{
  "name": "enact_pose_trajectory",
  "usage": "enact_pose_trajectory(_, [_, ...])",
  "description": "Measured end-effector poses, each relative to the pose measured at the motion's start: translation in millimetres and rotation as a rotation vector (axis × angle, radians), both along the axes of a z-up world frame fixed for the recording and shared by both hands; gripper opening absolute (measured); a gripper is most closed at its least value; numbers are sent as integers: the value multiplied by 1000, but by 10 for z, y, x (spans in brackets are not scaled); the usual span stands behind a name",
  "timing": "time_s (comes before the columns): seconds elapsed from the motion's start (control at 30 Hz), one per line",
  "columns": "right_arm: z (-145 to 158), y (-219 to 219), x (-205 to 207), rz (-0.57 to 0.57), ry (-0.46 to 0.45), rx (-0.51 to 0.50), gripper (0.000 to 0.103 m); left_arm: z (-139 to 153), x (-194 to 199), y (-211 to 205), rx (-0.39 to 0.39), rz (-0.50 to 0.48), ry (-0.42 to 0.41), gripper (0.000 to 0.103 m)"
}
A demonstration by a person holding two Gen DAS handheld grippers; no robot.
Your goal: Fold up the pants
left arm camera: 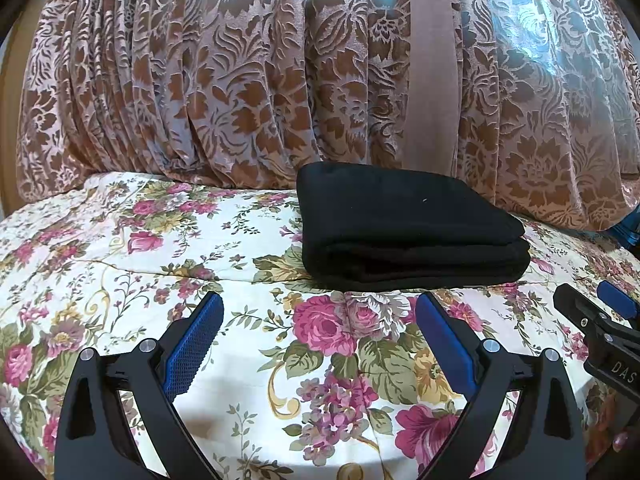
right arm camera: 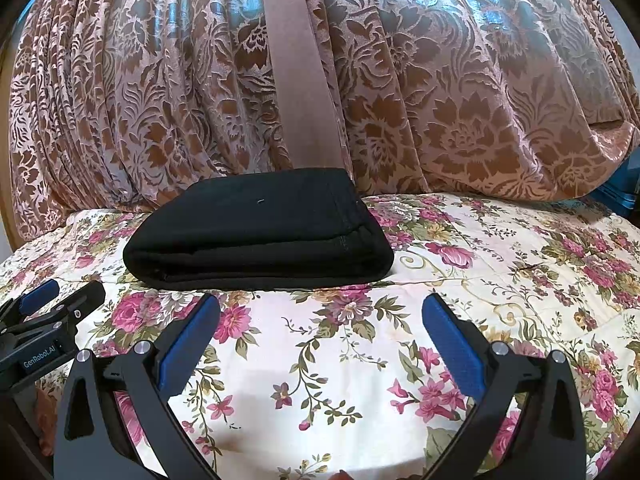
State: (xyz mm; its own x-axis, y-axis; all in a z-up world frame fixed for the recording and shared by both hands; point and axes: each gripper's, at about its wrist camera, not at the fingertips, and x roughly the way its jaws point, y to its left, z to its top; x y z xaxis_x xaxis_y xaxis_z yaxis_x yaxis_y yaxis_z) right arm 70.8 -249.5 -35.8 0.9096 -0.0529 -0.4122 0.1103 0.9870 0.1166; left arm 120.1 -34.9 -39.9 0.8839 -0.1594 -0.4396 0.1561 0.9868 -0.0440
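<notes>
The black pants lie folded into a thick compact rectangle on the floral bedspread, near the curtain. They also show in the right wrist view. My left gripper is open and empty, just short of the pants' near edge. My right gripper is open and empty, in front of the pants and slightly right of them. The right gripper shows at the right edge of the left wrist view; the left gripper shows at the left edge of the right wrist view.
A brown and pink patterned curtain hangs right behind the bed, with a plain pink band down it. The floral bedspread stretches to both sides. A blue object sits at the far right edge.
</notes>
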Motion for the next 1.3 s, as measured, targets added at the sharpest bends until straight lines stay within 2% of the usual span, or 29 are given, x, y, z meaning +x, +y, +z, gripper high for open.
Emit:
enact_pose_trajectory(0.93, [0, -4, 8, 1, 3, 1, 101, -8, 9, -1, -1, 1, 3, 96])
enact_pose_trajectory(1.3, [-28, -2, 27, 2, 12, 2, 101, -73, 27, -14, -5, -5, 36, 96])
